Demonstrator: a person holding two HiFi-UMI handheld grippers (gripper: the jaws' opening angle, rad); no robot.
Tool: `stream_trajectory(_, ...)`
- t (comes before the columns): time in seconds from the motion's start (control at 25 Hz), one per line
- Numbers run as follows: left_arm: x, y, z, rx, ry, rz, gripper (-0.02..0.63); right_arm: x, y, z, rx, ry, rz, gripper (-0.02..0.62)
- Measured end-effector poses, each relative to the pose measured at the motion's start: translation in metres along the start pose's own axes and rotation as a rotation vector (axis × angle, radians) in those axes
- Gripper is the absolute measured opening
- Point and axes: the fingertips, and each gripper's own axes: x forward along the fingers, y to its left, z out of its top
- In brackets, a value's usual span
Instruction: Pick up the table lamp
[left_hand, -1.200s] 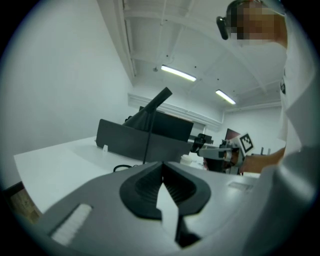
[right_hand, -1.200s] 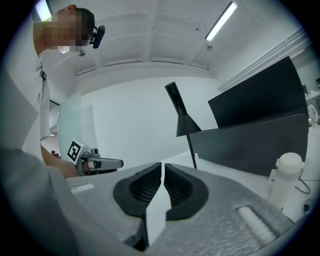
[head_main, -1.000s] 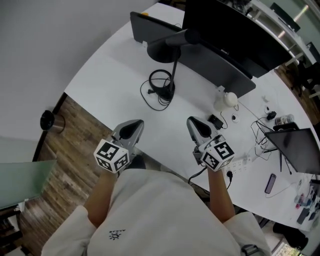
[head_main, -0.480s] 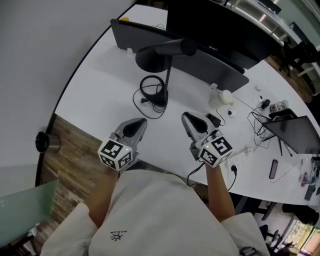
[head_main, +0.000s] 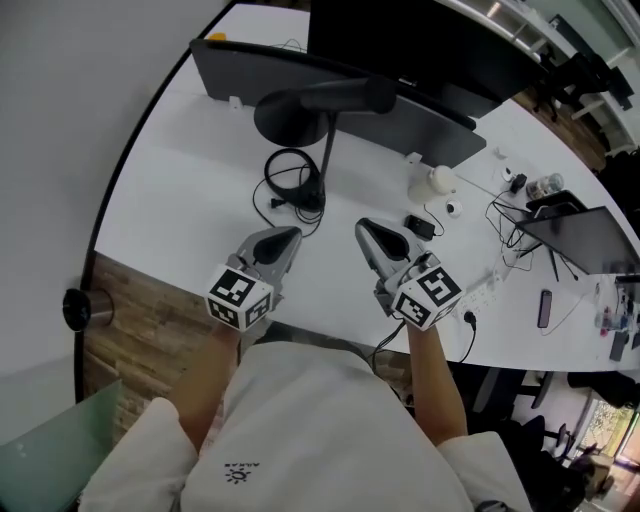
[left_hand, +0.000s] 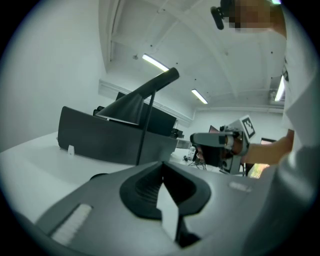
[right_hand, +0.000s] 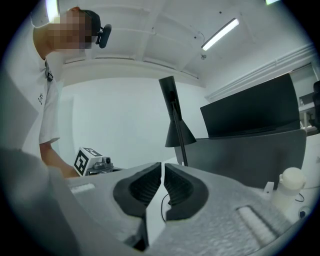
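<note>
The black table lamp stands on the white table (head_main: 180, 190), with its round base and coiled cord (head_main: 293, 188) and a thin stem rising to the cone shade (head_main: 300, 108). My left gripper (head_main: 290, 236) is shut and empty, just short of the base on the near side. My right gripper (head_main: 362, 228) is also shut and empty, to the right of the base. In the left gripper view the shade (left_hand: 131, 104) and stem (left_hand: 145, 132) rise ahead, left of the jaws. The right gripper view has the lamp (right_hand: 178, 131) straight ahead beyond the jaws.
A dark partition panel (head_main: 390, 105) and monitors stand behind the lamp. A small white device (head_main: 432, 182), a black box (head_main: 418, 227), cables, a power strip (head_main: 482, 294), a laptop (head_main: 585, 238) and a phone (head_main: 544, 308) lie to the right. A black cylinder (head_main: 78, 308) sits on the floor at left.
Both grippers have moved forward over the table, closer to the lamp base. Their jaws have stayed shut. The lamp has not moved.
</note>
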Motion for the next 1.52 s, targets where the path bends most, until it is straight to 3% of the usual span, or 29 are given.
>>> stream_trajectory(0.56, 0.050, 0.023, -0.025, 0.009, 0.025, 0.012, -0.005, 0.023, -0.030, 0.005, -0.027, -0.019, -0.062, 0.018)
stream_trajectory(1.12, 0.097, 0.059, -0.034, 0.061, -0.014, 0.082, -0.003, 0.044, -0.044, 0.002, -0.074, -0.018, -0.020, 0.018)
stream_trajectory(1.52, 0.125, 0.067, -0.044, 0.108, -0.010, 0.066, 0.068, 0.060, -0.034, 0.000, -0.118, -0.064, -0.055, 0.020)
